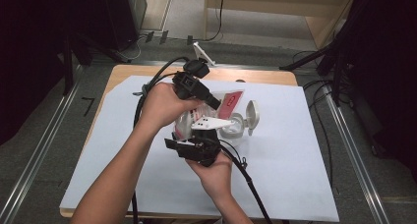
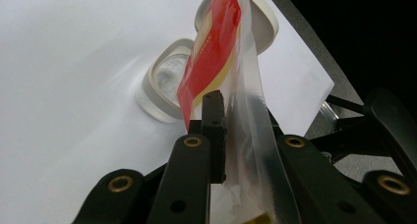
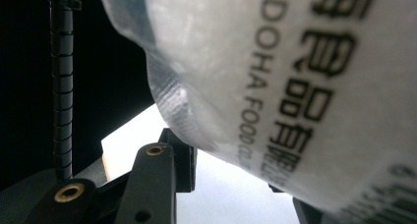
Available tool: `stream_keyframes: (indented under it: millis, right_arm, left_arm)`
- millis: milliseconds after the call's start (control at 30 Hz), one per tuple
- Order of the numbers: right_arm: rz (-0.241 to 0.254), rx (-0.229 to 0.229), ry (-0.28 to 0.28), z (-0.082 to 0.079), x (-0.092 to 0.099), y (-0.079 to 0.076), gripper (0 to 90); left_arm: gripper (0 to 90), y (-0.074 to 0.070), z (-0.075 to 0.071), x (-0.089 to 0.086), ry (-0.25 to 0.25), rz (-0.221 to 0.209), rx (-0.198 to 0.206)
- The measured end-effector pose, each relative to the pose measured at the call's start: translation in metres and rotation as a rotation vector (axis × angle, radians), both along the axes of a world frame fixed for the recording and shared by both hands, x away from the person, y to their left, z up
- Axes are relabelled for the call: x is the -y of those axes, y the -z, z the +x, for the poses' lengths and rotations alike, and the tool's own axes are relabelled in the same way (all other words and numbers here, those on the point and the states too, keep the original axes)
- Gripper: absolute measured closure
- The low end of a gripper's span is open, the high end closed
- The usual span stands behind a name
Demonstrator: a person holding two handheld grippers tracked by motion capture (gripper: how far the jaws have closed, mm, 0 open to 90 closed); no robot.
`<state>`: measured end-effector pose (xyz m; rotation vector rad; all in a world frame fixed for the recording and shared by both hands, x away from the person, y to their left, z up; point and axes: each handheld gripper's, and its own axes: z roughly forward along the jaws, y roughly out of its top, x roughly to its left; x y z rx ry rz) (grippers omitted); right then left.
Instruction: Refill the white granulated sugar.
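Both forearms are bare, no sleeves. Each black gripper [image 1: 216,104] has brass-ringed screws [image 2: 193,141] and a thick black cable [image 1: 251,184].

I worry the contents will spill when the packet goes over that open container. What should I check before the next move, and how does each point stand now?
1. Left tool clamped on the packet: ok, its jaws pinch the clear edge.
2. Right tool gripping the packet's other end: cannot tell, the printed film crowds its view, and the jaw contact is hidden.
3. Container open: ok, its lid is flipped back.
4. Packet above the container mouth: not ok, in the high view it sits to the left of it.
5. Packet torn open: cannot tell.
6. White sheet near the container free of spills: ok.
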<state>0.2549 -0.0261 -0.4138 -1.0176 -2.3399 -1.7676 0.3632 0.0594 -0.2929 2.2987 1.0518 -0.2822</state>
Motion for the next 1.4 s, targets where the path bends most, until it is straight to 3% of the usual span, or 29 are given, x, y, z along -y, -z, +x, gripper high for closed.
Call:
stream_keyframes:
  millis: [267,867,1400]
  right_arm:
    - [-0.023,0.017,-0.004,-0.0006,-0.0004,-0.0001,63.7]
    - [-0.005,-0.001,-0.002,-0.0008,-0.0005,-0.0022,63.1]
    - [0.004,0.011,0.011,-0.0007,0.0020,-0.0040,64.1]
  left_arm:
    - [82.6,-0.0001,0.0005,-0.0004,0.004,0.003,0.007]
    - [82.6,-0.0015,0.0019,0.0027,0.007,0.014,0.000]
    - [82.7,-0.0035,0.0038,0.0078,0.014,0.023,0.002]
